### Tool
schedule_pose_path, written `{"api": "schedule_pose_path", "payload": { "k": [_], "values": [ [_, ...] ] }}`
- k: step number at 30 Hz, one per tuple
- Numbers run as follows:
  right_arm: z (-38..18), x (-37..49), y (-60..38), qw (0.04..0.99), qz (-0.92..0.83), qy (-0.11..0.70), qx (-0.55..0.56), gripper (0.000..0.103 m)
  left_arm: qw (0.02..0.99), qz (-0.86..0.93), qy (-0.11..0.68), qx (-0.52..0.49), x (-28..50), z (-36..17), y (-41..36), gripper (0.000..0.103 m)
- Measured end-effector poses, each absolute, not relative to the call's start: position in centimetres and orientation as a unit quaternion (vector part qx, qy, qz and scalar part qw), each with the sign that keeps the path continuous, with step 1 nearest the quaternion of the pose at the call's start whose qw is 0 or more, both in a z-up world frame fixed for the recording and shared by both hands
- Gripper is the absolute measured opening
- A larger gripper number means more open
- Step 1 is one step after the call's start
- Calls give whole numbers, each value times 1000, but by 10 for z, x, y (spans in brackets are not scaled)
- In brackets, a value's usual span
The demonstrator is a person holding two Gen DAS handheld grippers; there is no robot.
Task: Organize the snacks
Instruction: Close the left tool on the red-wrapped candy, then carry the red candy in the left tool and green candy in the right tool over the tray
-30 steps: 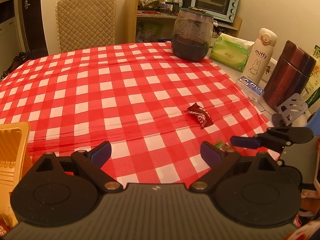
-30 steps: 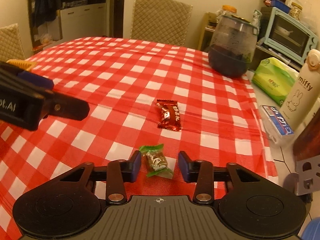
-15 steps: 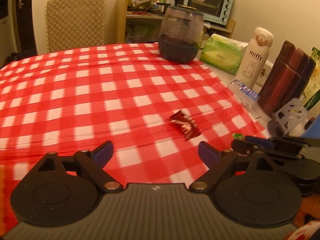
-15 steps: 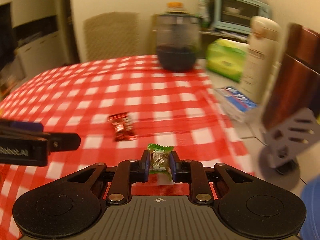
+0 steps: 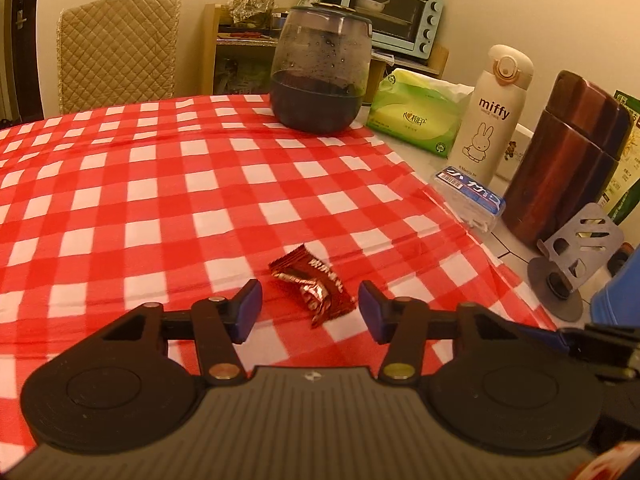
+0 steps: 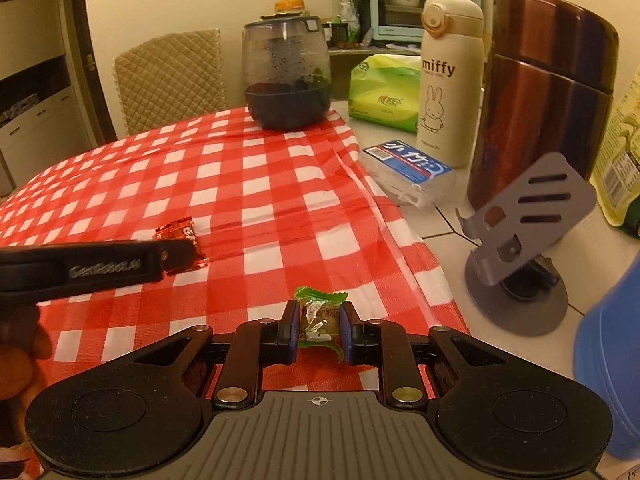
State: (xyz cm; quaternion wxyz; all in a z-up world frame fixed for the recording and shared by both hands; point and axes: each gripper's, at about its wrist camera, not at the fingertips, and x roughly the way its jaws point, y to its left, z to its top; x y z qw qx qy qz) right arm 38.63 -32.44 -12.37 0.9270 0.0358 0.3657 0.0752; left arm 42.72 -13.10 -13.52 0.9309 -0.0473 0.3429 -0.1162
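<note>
While the right gripper (image 6: 319, 326) is clamped on a small green-wrapped candy (image 6: 319, 319), pinched at its middle between the blue pads and held clear above the red-and-white checked tablecloth (image 6: 248, 184), the left gripper (image 5: 310, 310) is busy with the second snack. Its jaws are closing, and the dark red foil-wrapped candy (image 5: 314, 286) lies flat on the cloth between them, slantwise to the jaws, with neither pad touching it yet.

From where I stand, the step in hand looks like the pickup of that red candy. To do it well, I would want the fingertips right down at the cloth before the pads meet, since the wrapper is thin and flat and could slip under them. Because the candy sits askew, the pads would best close across its plump centre rather than the crimped ends, which would only crumple and let it swing. A pinch of tablecloth is the likely mishap; the cloth already shows creases nearby.

Well off beside the cloth stand a cream flask (image 5: 492, 108), a dark smoked-glass jar (image 5: 320, 68) and a grey metal phone stand (image 5: 576, 248), none in the way.
</note>
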Motion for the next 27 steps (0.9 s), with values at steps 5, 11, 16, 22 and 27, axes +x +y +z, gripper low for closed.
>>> {"api": "schedule_pose_path", "payload": {
  "k": [5, 11, 16, 22, 27],
  "values": [
    [-124, 385, -325, 928, 70, 364, 39, 21, 934, -114, 337, -35, 436, -141, -144, 44],
    [-125, 382, -325, 929, 69, 361, 41, 21, 938, -103, 331, -2, 444, -143, -153, 29],
    [-125, 379, -324, 929, 71, 360, 43, 21, 936, -114, 332, 24, 433, -142, -149, 22],
    [-125, 370, -321, 929, 79, 359, 51, 21, 935, -108, 336, 30, 399, -139, -134, 21],
    [-124, 359, -319, 926, 86, 364, 57, 21, 931, -108, 347, 20, 376, -135, -122, 21]
  ]
}}
